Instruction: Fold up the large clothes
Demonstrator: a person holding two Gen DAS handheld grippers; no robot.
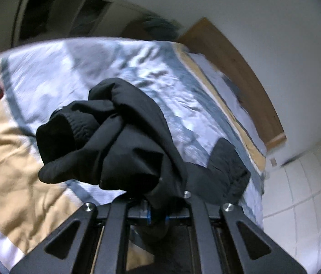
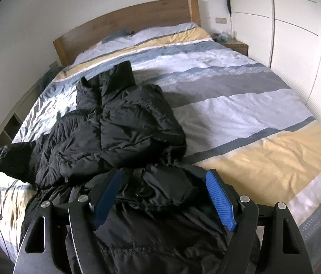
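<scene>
Left claw (image 1: pixel 158 207) pinching black jacket (image 2: pixel 119 123) sleeve; right claw (image 2: pixel 164 196) spread over hem; bed (image 2: pixel 240 105) right half bare.

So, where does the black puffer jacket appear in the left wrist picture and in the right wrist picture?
Left wrist: the black puffer jacket fills the centre, a sleeve bunched in the left gripper.
Right wrist: it lies at centre-left and bottom, under the open right gripper.
Shared landmark: the wooden headboard of the striped bed.
</scene>
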